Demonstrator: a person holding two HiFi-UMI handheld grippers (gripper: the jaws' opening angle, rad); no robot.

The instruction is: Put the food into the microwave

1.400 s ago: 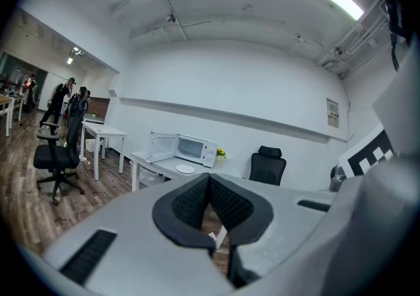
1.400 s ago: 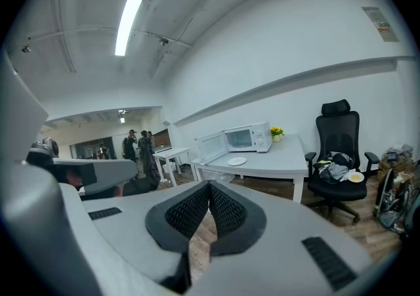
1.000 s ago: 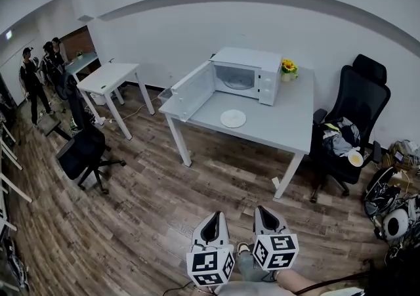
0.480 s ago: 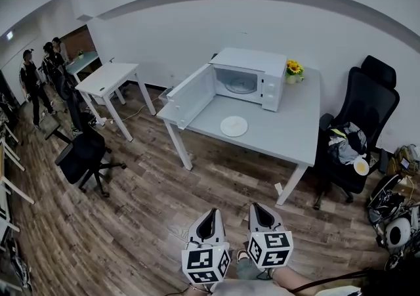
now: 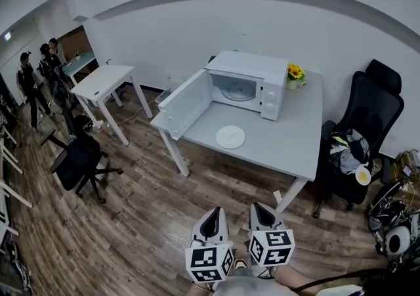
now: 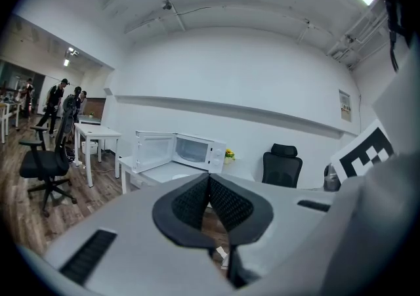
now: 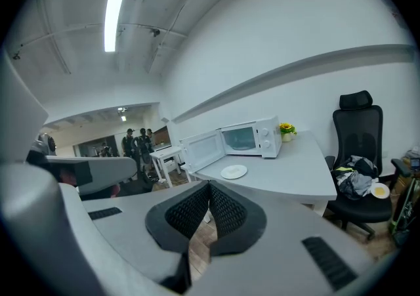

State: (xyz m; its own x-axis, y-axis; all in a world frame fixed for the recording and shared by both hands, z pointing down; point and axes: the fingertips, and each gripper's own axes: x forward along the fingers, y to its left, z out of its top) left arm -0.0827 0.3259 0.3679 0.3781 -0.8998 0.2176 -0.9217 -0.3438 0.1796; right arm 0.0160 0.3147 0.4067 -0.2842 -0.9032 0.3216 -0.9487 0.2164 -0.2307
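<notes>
Closed left tool [image 5: 213, 213] and right tool [image 5: 261, 209] hang well short of table [image 5: 289, 140].

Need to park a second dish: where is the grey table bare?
The right half of the table is bare, between the plate, the flower pot and the black chair. Crowded at the back left: microwave and its open door.

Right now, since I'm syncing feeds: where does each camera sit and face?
Head view: on the person's head, facing steeply down at the rectangular grey table and open-doored white microwave; left gripper and right gripper show at bottom.
Left gripper view: rides the left gripper, along its shut jaws toward the microwave.
Right gripper view: same on the right gripper, jaws shut.
All three share the microwave and table.
</notes>
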